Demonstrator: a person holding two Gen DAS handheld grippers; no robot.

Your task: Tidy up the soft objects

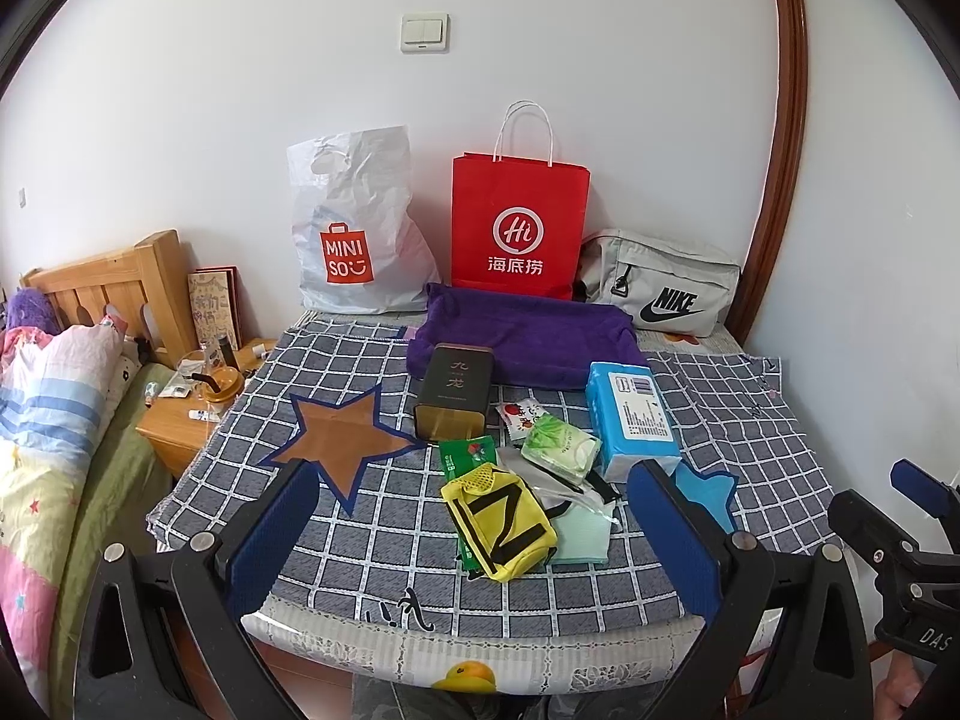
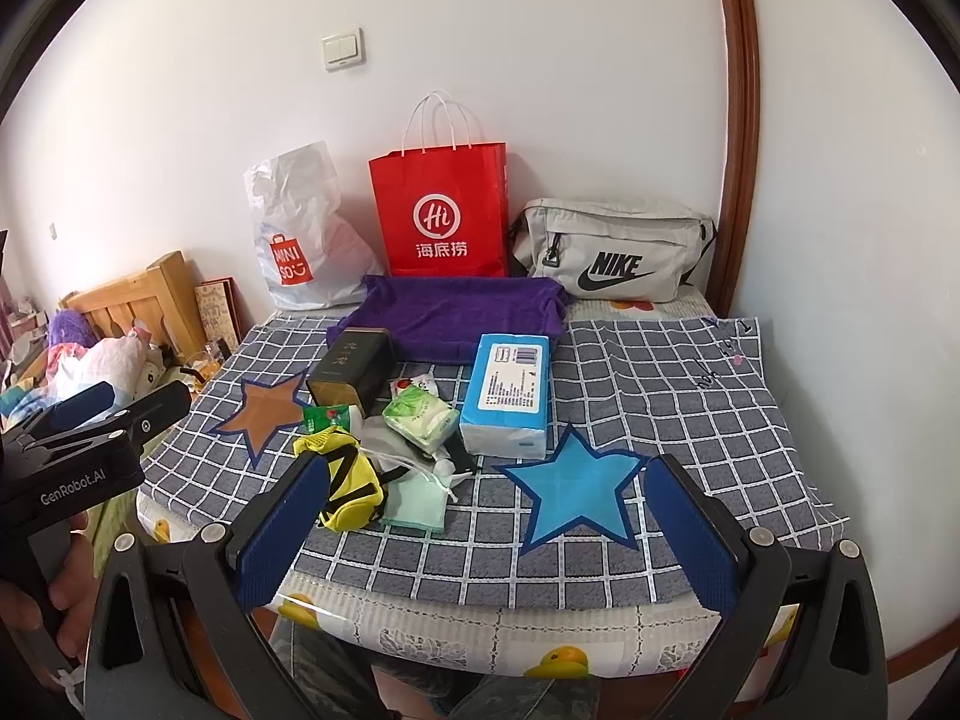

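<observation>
— Tongs wide apart, both: left gripper (image 1: 474,516) and right gripper (image 2: 489,510) hover empty over the checked cloth (image 1: 360,546).
— And the soft things?
— Heaped mid-table: a yellow mesh pouch (image 1: 501,519) and crinkly green tissue pack (image 1: 558,447), beside a boxy blue tissue pack (image 1: 633,414). The plush purple towel (image 1: 528,333) lies folded behind, touching a dark square tin (image 1: 453,393).

- The middle of the checked cloth (image 1: 384,546) was crowded: a yellow pouch (image 1: 498,519), green tissue pack (image 1: 558,447), blue tissue pack (image 1: 633,411) and dark tin (image 1: 453,393) lay close together.
- The brown star (image 1: 339,432) and blue star (image 2: 573,489) patches lay bare.
- A red paper bag (image 1: 519,222), white plastic bag (image 1: 360,228) and grey waist bag (image 1: 660,279) lined the far wall, a purple towel (image 1: 528,336) before them.
</observation>
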